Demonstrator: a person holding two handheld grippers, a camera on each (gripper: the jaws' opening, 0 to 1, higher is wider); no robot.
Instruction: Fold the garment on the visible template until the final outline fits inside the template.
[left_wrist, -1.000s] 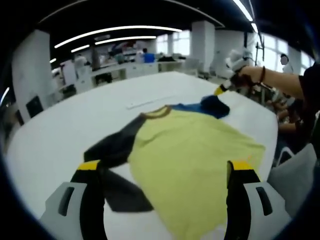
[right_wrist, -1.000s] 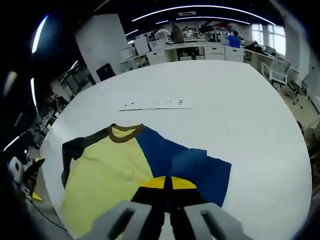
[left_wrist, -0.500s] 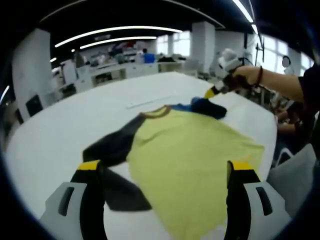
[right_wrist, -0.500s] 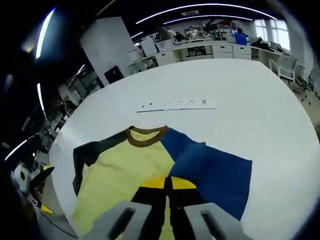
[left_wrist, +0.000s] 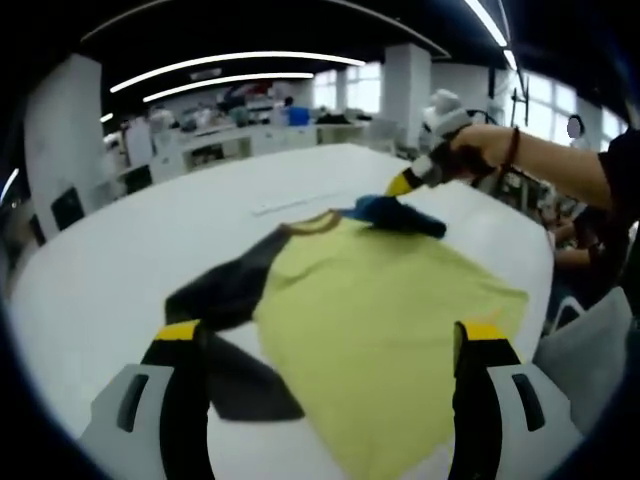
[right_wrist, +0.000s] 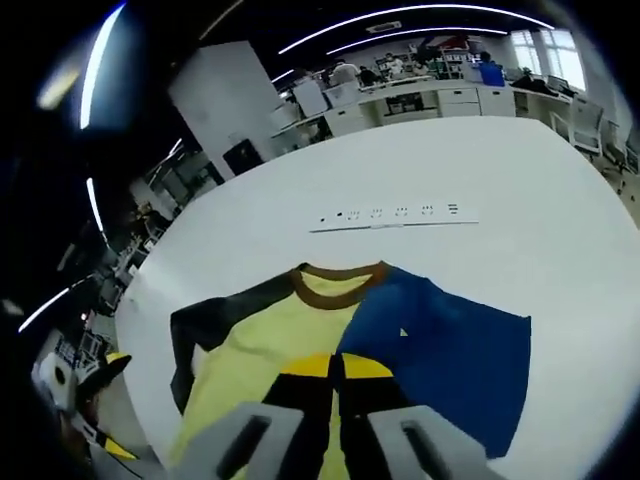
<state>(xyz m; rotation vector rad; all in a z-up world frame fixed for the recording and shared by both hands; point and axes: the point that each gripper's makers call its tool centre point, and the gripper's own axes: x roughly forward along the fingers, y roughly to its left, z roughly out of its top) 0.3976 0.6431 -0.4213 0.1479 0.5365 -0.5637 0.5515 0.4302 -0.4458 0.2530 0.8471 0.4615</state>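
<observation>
Nearest in the left gripper view, the left gripper (left_wrist: 330, 345) hangs with its yellow-tipped jaws spread wide, nothing between them, just above the near hem of the T-shirt (left_wrist: 385, 320), which lies flat on the white bench (left_wrist: 120, 250). Yellow body, dark sleeve (left_wrist: 225, 290) sprawled to one side, brown collar (left_wrist: 312, 222) beyond. This is light, limp cloth, by the look of it: it will drape, crease and slide on the smooth top, so a hem, sleeve end or corner looks the place to pinch, not the middle. Further on, the right gripper (right_wrist: 336, 365) is clamped on the blue sleeve (right_wrist: 440, 345), jaws closed tight with the fabric raised off the bench; the left gripper view shows that gripper (left_wrist: 405, 183) in a person's hand (left_wrist: 475, 150) lifting the blue cloth. Past the collar lies a white strip (right_wrist: 395, 215) with small dark marks, possibly part of the template; I cannot tell. Nothing blocks the fold. Far off, desks and people.
</observation>
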